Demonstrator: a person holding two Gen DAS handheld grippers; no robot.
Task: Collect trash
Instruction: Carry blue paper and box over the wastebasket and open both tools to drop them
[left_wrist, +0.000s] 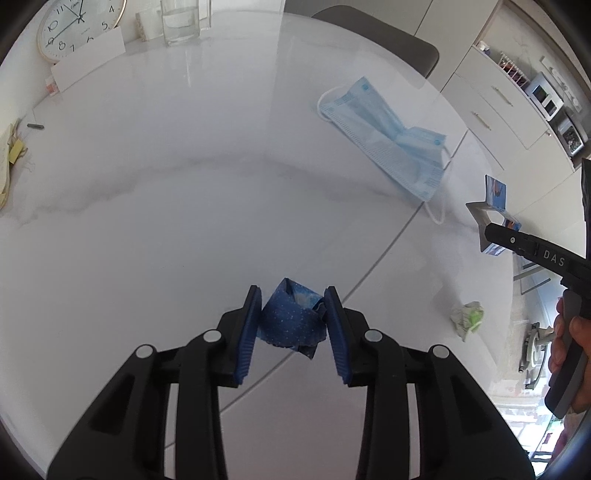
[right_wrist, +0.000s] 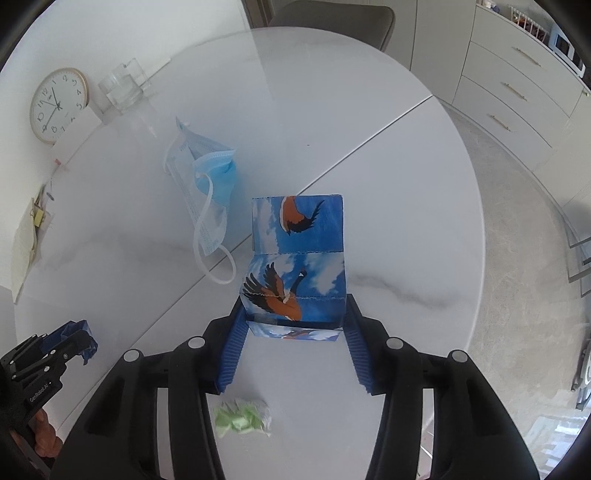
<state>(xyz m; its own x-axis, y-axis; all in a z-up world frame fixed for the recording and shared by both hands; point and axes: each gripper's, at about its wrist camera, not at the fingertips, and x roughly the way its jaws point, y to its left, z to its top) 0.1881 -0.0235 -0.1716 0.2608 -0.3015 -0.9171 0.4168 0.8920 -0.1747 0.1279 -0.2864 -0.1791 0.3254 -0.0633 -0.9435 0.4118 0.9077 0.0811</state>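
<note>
1. Left gripper (left_wrist: 293, 325) is clamped on a crumpled dark-blue speckled paper wrapper (left_wrist: 291, 321), lifted clear of the white marble table (left_wrist: 166, 221).
2. Right gripper (right_wrist: 293, 343) pinches a blue bird-print folded carton (right_wrist: 295, 266).
3. Pickup looks done; next move needs a bin, none visible.
4. Pale-blue face mask (left_wrist: 384, 136) and green-white paper wad (right_wrist: 243, 419) lie on the table.

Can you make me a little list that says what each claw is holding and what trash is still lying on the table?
left claw: shut on a crumpled dark blue wrapper
right claw: shut on a blue box with birds
still on table: light blue face mask, green and white paper wad
also there: wall clock and clear glass at the far edge
</note>
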